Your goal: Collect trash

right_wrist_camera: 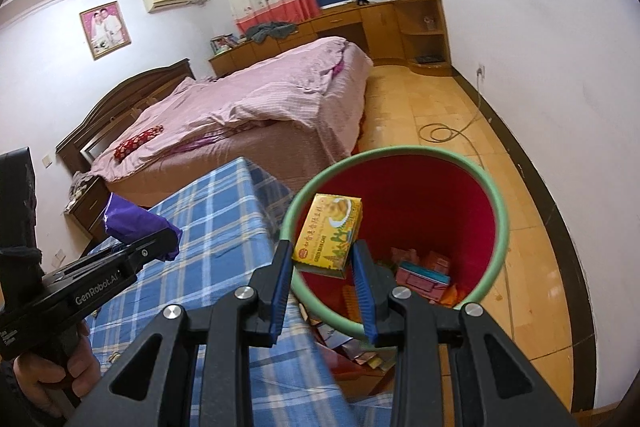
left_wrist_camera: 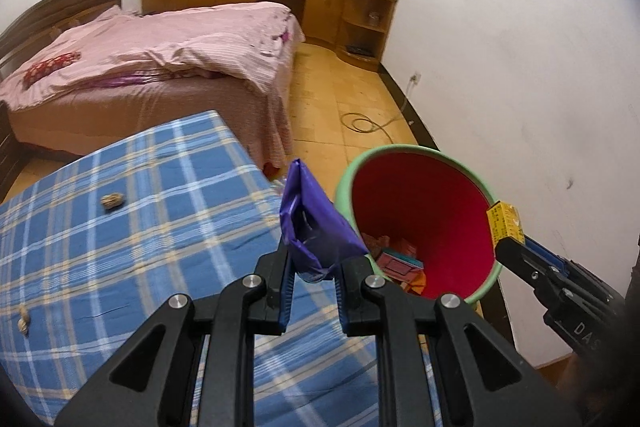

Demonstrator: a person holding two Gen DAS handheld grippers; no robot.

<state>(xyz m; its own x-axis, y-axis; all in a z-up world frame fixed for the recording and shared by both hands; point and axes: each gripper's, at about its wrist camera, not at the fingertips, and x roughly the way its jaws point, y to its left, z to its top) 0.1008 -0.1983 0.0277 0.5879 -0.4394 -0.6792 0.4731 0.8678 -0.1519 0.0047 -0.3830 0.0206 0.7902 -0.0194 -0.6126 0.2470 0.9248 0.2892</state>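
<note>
Left tongs clamped on a purple wrapper, held over the edge of the blue checked bench, just beside the bin. Right tongs clamped on a yellow box, held above the red inside of the green-rimmed bin. Peanuts left lying on the bench.

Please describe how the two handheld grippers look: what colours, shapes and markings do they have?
Both the left gripper and the right gripper are matte black frames of angular linked bars with triangular cut-outs and round silver pivot bolts. Their fingers carry ribbed blue pads on the inner faces. White lettering on the left gripper's side reads "GenRobot.AI". The right gripper's side shows white letters, partly cut off. No cables are visible.
</note>
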